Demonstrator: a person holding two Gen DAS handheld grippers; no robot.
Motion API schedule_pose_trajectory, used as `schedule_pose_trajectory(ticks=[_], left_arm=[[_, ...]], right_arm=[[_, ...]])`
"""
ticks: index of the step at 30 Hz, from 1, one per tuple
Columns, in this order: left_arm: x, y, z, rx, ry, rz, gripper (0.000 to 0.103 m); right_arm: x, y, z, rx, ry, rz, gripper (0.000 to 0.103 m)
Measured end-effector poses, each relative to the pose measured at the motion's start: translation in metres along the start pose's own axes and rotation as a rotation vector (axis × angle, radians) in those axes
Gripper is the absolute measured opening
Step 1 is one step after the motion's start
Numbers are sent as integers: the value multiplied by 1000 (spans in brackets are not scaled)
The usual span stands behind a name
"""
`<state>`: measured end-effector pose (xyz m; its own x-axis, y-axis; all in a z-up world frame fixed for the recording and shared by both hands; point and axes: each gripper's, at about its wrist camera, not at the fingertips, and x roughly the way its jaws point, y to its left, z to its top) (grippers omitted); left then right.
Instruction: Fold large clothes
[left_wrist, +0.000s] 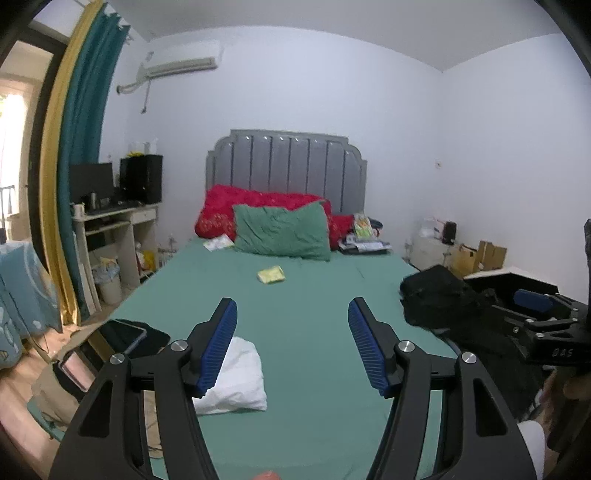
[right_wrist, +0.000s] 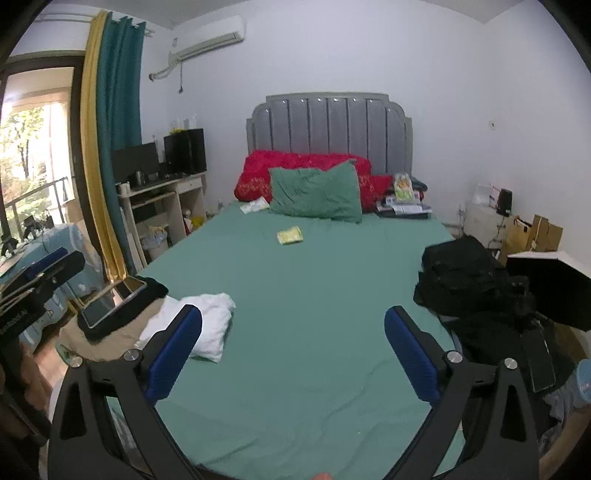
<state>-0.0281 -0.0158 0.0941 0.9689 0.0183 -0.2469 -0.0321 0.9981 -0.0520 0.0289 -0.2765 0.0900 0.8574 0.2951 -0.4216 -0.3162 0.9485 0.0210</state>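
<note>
A folded white garment (left_wrist: 238, 376) lies on the green bed sheet (left_wrist: 306, 306) near the front left; it also shows in the right wrist view (right_wrist: 207, 325). A pile of black clothes (left_wrist: 439, 299) sits at the bed's right edge, seen in the right wrist view (right_wrist: 469, 284) too. My left gripper (left_wrist: 292, 347) is open and empty above the sheet, just right of the white garment. My right gripper (right_wrist: 293, 350) is open and empty above the sheet's front middle; it also shows at the right edge of the left wrist view (left_wrist: 543, 314).
A green pillow (right_wrist: 317, 192) and a red quilt (right_wrist: 295, 162) lie by the grey headboard. A small yellow packet (right_wrist: 290, 235) lies mid-bed. A tablet (right_wrist: 110, 301) on dark cloth sits at the left corner. A desk (right_wrist: 162, 199) stands left, boxes (right_wrist: 535, 232) right.
</note>
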Motion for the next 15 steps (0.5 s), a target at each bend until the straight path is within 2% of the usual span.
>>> schedule_pose_trajectory(ticks=[9, 15], left_arm=[[-10, 24, -6, -18, -65, 13, 66], [-9, 35, -11, -21, -69, 54, 66]], right_arm=[[-6, 34, 4, -36, -61, 18, 100], [8, 47, -1, -37, -71, 52, 101]])
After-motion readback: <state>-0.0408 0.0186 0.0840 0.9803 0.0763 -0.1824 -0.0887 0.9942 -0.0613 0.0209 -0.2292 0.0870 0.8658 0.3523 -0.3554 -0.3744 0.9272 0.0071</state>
